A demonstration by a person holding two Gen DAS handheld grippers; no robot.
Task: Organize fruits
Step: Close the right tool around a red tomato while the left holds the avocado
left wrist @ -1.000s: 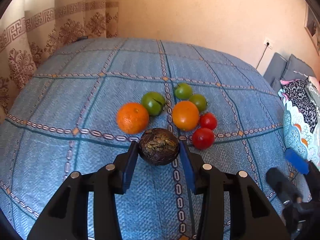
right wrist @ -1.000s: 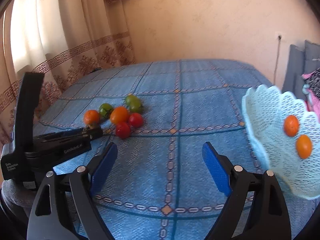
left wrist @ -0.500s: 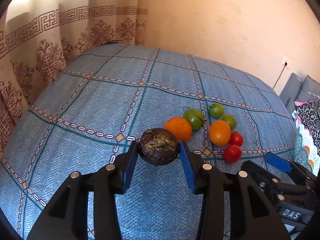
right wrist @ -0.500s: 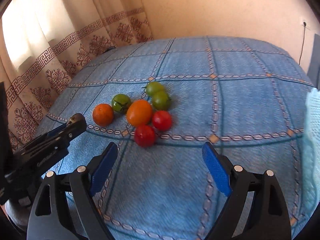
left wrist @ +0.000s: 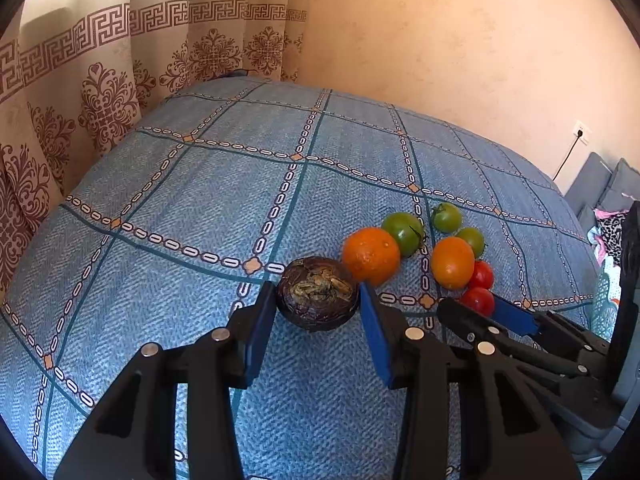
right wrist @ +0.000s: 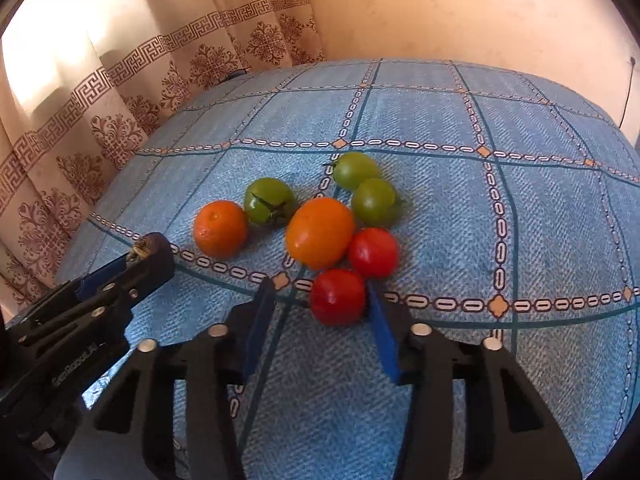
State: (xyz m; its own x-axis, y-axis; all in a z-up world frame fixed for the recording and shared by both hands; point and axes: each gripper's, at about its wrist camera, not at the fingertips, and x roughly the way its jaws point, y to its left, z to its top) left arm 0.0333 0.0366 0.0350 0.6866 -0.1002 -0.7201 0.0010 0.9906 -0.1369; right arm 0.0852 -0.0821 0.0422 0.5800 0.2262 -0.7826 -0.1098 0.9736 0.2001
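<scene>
Right gripper [right wrist: 320,320] at the near edge of the fruit cluster, jaws spread, the near red tomato [right wrist: 338,297] lodged between the tips: right pad touching or almost touching its side, left pad well apart with bare cloth [right wrist: 440,120] in between. Tomato therefore off-centre, toward 3 o'clock within the gap and a little toward 12 from the tips; roughly round, so no long axis to align with. Likely next call: close on it (a small shift to 3 o'clock would centre it first), minding the second red tomato [right wrist: 373,252] touching it at 1 o'clock. Left gripper [left wrist: 318,312] off at 9 o'clock of the cluster, jaws pinching a dark, wrinkled round fruit [left wrist: 318,293], held just above the cloth near the left orange [right wrist: 221,229]; already occupied, and farther from the red pair, so right arm the nearer one. Count on the cloth: two red tomatoes, three green tomatoes (one at 11 o'clock [right wrist: 269,201], two at 12 to 1 o'clock [right wrist: 354,169] [right wrist: 375,202]), two oranges with the larger [right wrist: 320,232] in the middle, plus the one dark fruit in the left jaws. Eight pieces in all.
</scene>
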